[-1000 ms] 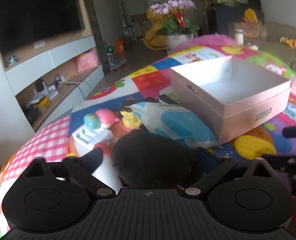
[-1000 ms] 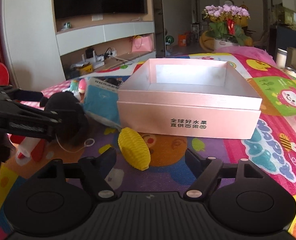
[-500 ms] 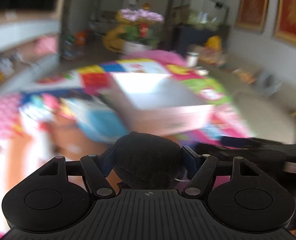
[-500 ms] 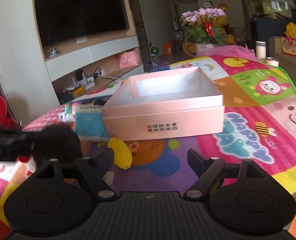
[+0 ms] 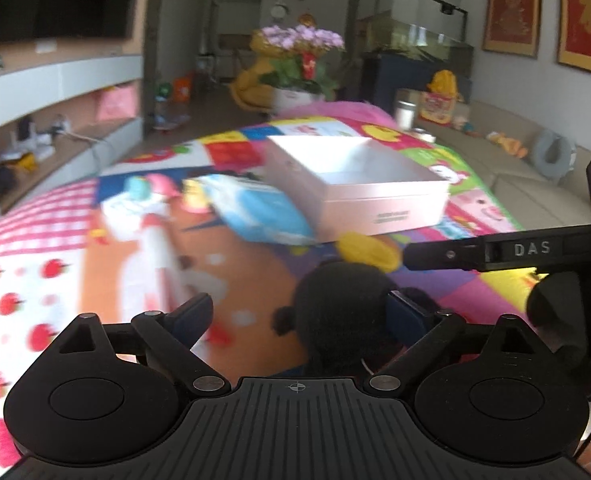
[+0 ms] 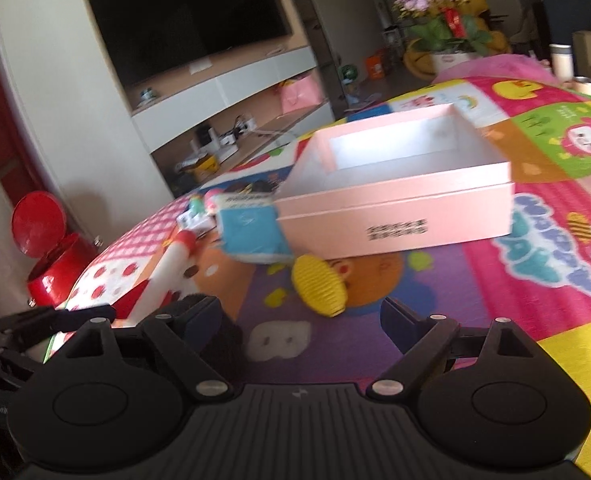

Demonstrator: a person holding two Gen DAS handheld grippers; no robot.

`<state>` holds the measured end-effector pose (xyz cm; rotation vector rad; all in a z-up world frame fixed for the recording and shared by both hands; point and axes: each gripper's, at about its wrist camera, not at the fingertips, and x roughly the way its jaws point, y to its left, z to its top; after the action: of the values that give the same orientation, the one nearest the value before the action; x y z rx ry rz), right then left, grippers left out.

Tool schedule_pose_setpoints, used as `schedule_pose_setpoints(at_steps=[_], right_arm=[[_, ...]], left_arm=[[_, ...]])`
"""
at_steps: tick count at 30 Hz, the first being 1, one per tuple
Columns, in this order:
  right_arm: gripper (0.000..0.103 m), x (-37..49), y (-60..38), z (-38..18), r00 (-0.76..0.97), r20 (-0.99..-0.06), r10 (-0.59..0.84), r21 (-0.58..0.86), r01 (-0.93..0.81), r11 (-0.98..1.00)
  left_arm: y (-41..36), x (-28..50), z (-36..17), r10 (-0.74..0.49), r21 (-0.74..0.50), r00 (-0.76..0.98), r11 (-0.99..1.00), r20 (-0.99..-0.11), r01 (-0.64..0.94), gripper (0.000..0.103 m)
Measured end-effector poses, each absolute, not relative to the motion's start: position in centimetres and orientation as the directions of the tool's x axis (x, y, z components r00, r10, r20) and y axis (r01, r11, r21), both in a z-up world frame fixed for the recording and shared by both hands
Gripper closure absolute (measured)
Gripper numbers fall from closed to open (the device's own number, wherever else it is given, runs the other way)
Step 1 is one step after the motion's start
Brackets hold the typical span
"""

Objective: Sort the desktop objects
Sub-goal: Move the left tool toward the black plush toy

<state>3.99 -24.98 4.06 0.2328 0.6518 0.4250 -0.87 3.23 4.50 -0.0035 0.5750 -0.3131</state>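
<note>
Both grippers stand with fingers spread wide. Left gripper (image 5: 299, 312) has a fuzzy black object (image 5: 341, 312) resting against its right finger only, so nothing is clamped. Right gripper (image 6: 301, 316) is empty, with the same black object (image 6: 219, 332) just behind its left finger. At twelve o'clock sits an open pink box (image 6: 399, 196) on the colourful mat (image 6: 535, 264). A yellow ribbed item (image 6: 318, 290) lies just before the box; a blue packet (image 6: 251, 232) touches its nearest corner at ten o'clock.
</note>
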Motion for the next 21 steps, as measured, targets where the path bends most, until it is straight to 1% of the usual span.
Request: schedule_pose_setpoints(at_steps=[5, 10, 15, 17, 20, 21], right_arm=[[0.016, 3.7, -22.9, 3.6, 0.68, -0.558, 0.475, 0.316, -0.356, 0.88], [0.016, 3.0, -21.1, 3.2, 0.694, -0.575, 0.432, 0.216, -0.381, 0.899], [0.016, 2.4, -21.0, 3.2, 0.723, -0.563, 0.401, 0.146, -0.39, 0.909], [0.016, 2.3, -21.5, 3.3, 0.739, -0.554, 0.383, 0.119, -0.385, 0.915], [0.016, 2.6, -21.9, 3.4, 0.765, -0.549, 0.338, 0.07, -0.361, 0.93], [0.02, 3.0, -22.0, 3.3, 0.775, -0.55, 0.312, 0.049, -0.343, 0.938]], left_arm=[[6.0, -0.9, 4.4, -0.159, -0.035, 0.824, 0.985, -0.544, 0.167, 0.007], [8.2, -1.1, 4.3, -0.1, -0.027, 0.825, 0.994, -0.556, 0.102, 0.007], [10.2, -1.8, 5.7, -0.042, -0.039, 0.853, 0.999, -0.52, 0.026, 0.007], [10.5, -2.3, 6.5, -0.074, -0.067, 0.867, 0.997, -0.493, 0.047, 0.006], [9.3, -3.0, 7.1, -0.201, -0.104, 0.854, 0.98, -0.48, 0.172, 0.003], [8.2, -3.1, 7.0, -0.238, -0.099, 0.841, 0.971, -0.485, 0.218, 0.003]])
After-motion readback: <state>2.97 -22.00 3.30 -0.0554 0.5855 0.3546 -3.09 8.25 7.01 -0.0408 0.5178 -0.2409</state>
